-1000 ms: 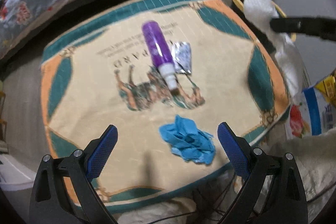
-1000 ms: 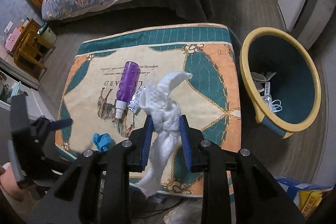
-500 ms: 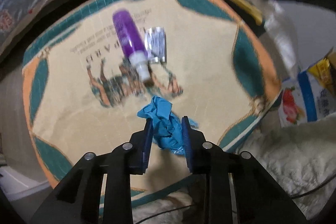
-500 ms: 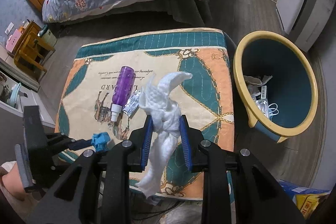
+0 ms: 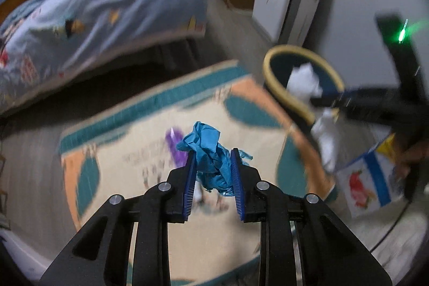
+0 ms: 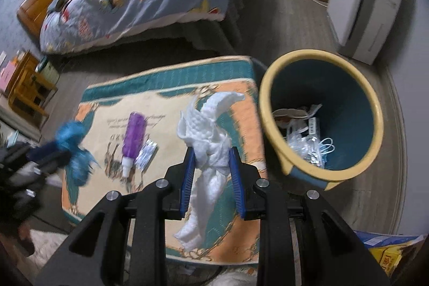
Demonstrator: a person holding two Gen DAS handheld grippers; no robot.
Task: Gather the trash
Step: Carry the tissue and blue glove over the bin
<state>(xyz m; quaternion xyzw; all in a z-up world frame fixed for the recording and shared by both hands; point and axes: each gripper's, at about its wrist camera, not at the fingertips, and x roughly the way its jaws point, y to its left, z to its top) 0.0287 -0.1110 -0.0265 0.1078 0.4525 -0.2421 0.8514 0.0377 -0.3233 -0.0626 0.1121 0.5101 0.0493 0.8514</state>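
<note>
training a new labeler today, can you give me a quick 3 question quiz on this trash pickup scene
1. True or false: the left gripper holds a crumpled blue wad.
2. What does the right gripper grip? A) purple bottle B) white paper towel C) foil packet
3. Fill in: the bin with the yellow rim stands to the ___ of the patterned cloth in the right wrist view.

Key:
1. True.
2. B, the white paper towel; the purple bottle and foil packet lie on the cloth.
3. Right.
</note>
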